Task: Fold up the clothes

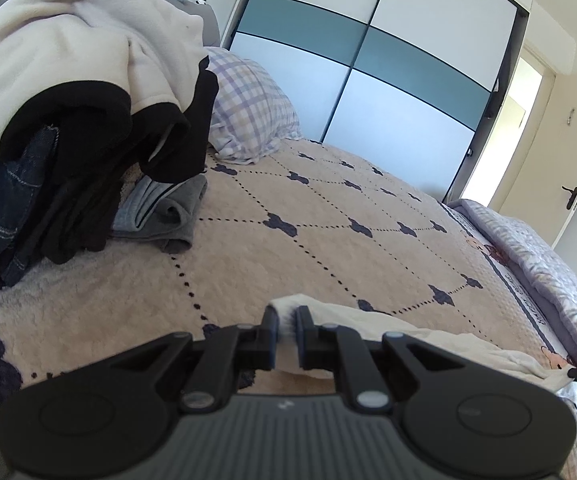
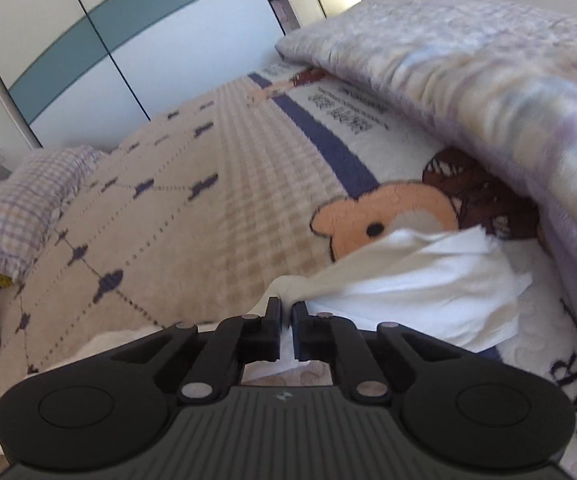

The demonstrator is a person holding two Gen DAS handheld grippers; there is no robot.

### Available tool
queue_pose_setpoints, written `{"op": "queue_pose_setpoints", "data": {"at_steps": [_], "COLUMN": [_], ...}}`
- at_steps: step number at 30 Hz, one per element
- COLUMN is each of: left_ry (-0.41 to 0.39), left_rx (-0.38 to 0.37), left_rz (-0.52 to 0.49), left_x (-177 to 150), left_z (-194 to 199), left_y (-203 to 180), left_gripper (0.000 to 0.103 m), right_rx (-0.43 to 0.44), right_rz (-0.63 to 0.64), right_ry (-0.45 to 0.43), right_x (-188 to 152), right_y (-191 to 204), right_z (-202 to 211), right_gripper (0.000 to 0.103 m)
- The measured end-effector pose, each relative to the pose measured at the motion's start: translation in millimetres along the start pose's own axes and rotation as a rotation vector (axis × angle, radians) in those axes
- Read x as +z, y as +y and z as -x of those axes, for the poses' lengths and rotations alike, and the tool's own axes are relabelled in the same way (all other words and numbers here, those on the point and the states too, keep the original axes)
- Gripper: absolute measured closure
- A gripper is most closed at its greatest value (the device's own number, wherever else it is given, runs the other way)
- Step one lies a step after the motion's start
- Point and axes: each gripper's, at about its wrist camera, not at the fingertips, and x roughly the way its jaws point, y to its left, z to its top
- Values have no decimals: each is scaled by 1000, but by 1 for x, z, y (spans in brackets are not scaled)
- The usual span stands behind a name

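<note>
**Both grippers pinch 1 white garment low over the bed**

The left gripper point(image 1: 287, 322) has its jaws drawn nearly together on a bunched end of the white garment point(image 1: 408, 340), which runs from its tips rightward and slightly nearer, toward the bed's right edge. The right gripper point(image 2: 286, 312) is likewise pressed almost closed, and a twisted corner of the same white garment point(image 2: 428, 280) sits between its tips; from there the cloth spreads right and a little farther, over the bear picture on the blanket point(image 2: 208, 208). So the garment's long axis appears to lie left to right across the near part of the bed, 1 end in each gripper. Neither hand is nearer; each holds its own end.

Counted: 2 grippers, 1 white garment in hand. Far left in the left wrist view, 1 heap of clothes point(image 1: 68, 120) waits, showing at least 4 pieces: cream, black, denim, grey. Beyond it lies 1 checked pillow point(image 1: 252, 108), then the wardrobe point(image 1: 368, 60).
</note>
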Motion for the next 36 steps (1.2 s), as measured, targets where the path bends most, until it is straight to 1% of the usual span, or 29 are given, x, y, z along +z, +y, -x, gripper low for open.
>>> {"op": "queue_pose_setpoints", "data": {"at_steps": [3,5,9,11,15,18,20,21,23,24,26,27,28,29,30,31,32,33,34,35,36], "left_ry": [-8,-7,12,30,101,169,211,241,316,324,319,301,275,251,228,216,207,208,212,242,246], "left_rx": [-11,-17,-16,-1,47,79,92,88,55,65,100,108,111,103,91,76,60,48,37,31,17], "left_rz": [-1,0,2,10,24,9,2,-7,-32,-39,-37,-22,-7,-2,1,-7,-17,-29,-41,-47,-63], "left_x": [1,1,-1,-1,-7,-16,-22,-25,-30,-30,-25,-19,-13,-8,-4,-2,-1,-2,-5,-5,-3], "left_z": [8,14,23,28,34,37,38,37,36,39,47,52,57,59,60,57,52,45,36,25,18], "left_y": [3,4,6,7,9,11,14,15,19,22,27,29,30,29,28,23,18,13,8,3,-3], "left_gripper": [93,93,93,93,93,93,93,92,88,88,88,88,86,82,77,68,62,61,61,61,61], "right_rx": [23,35,43,39,20,12,14,13,7,2,-9,-23,-36,-50,-69,-89,-90,-86,-82,-87,-94], "right_rz": [12,24,35,78,179,217,209,206,191,178,126,111,100,88,81,80,82,87,94,110,125], "right_ry": [-54,-68,-61,-47,-16,41,83,104,143,161,180,176,158,139,100,50,0,-25,-48,-45,-41], "right_x": [9,9,1,-7,-28,-50,-63,-69,-80,-84,-89,-87,-84,-81,-76,-70,-65,-61,-57,-56,-56], "right_y": [0,-2,-12,-11,-9,-14,-19,-21,-26,-30,-40,-43,-44,-46,-46,-45,-43,-41,-39,-36,-33], "right_z": [34,54,84,97,120,133,141,144,149,150,155,158,162,167,174,181,186,186,185,180,174], "right_gripper": [97,97,99,99,99,99,99,99,99,98,97,95,95,95,94,92,89,82,69,63,60]}}
